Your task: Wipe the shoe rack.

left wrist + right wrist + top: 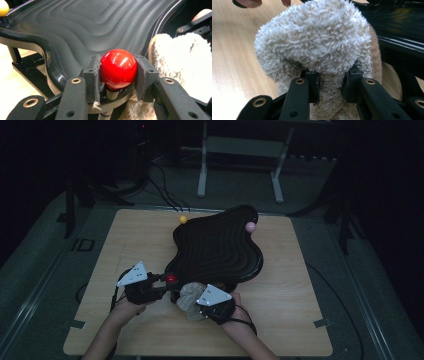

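On the wooden counter, in the high view, a black wavy tray is seen raised on a stand, with a yellow ball at its far rim and a pink ball at its right lobe. At the near edge the left claw is brought to a red ball, while the right claw is held just beside it with a fluffy cloth

From the left gripper view, the left claw is seen clamped on the red ball, one pad on each side, at the tray's near rim; the ball appears to be mounted on a short post. It is judged hard, glossy and slippery, so a grip across its widest part is best kept. The fluffy cloth is seen just to the right

From the right gripper view, the right claw is seen closed on a gathered fold of the fluffy cloth, above the counter. The cloth is judged light, soft and limp, best held by a bunched fold
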`<control>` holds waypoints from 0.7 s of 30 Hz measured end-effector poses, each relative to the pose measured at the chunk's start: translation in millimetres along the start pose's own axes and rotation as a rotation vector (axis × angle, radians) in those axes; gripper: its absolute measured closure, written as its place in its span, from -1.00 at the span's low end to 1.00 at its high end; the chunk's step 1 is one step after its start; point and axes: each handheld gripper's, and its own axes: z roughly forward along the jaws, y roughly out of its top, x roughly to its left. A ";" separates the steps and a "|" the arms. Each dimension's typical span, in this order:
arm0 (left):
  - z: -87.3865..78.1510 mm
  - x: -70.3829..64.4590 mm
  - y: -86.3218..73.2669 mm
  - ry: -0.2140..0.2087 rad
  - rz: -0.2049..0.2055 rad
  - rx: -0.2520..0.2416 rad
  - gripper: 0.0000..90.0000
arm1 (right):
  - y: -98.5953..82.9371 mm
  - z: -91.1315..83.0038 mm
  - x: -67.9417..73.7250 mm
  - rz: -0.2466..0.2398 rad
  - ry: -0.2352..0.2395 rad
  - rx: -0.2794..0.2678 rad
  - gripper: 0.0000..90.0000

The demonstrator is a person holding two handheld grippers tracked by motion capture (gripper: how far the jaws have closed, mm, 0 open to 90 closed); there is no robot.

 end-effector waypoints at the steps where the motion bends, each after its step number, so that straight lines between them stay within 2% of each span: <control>1: 0.0 0.0 -0.1 0.000 0.000 -0.001 0.33 | -1.2 3.3 0.1 0.003 0.006 0.003 0.59; 4: -0.1 0.0 -0.1 0.001 0.000 -0.001 0.33 | -3.0 11.4 -0.4 0.020 0.028 0.022 0.59; 11: -0.1 0.1 -0.2 0.000 0.000 -0.001 0.33 | 0.9 16.5 7.4 -0.021 0.012 0.026 0.59; 15: -0.1 -0.3 0.0 0.003 0.001 0.001 0.33 | -1.2 26.4 7.6 -0.003 0.035 0.039 0.59; 21: 0.0 -0.3 -0.6 0.003 0.003 -0.005 0.33 | 1.5 28.5 15.0 -0.033 0.014 0.040 0.59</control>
